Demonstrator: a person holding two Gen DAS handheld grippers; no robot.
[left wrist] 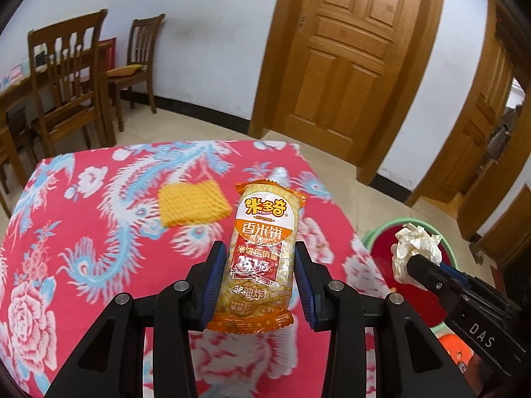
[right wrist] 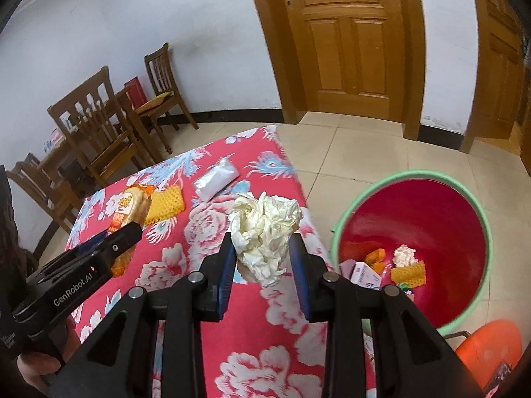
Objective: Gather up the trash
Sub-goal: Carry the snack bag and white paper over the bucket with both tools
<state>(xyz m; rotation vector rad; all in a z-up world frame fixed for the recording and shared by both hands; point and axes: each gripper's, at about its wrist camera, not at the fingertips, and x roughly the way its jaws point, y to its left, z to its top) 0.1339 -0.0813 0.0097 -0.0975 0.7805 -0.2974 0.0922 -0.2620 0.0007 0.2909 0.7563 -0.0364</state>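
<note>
We are gripping the rice cracker packet [left wrist: 262, 255] in our left gripper [left wrist: 261, 277], centre of the left view above the floral tablecloth [left wrist: 83, 232]. Our right gripper [right wrist: 262, 273] is clamping crumpled tissue [right wrist: 265, 229]; the bin [right wrist: 481, 212] is sitting lower right.

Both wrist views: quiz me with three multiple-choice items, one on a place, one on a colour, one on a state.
1. Where is the bin?
A) on the table
B) on the floor beside the table
C) on a chair

2. The bin's inside is:
A) red
B) blue
C) black

3. The left tool is:
A) empty
B) gripping a snack packet
C) gripping tissue

Answers: B, it stands on tiles past the cloth's edge; A, red within a green rim; B, pads press the packet, while the right tool holds the crumpled tissue.
</note>
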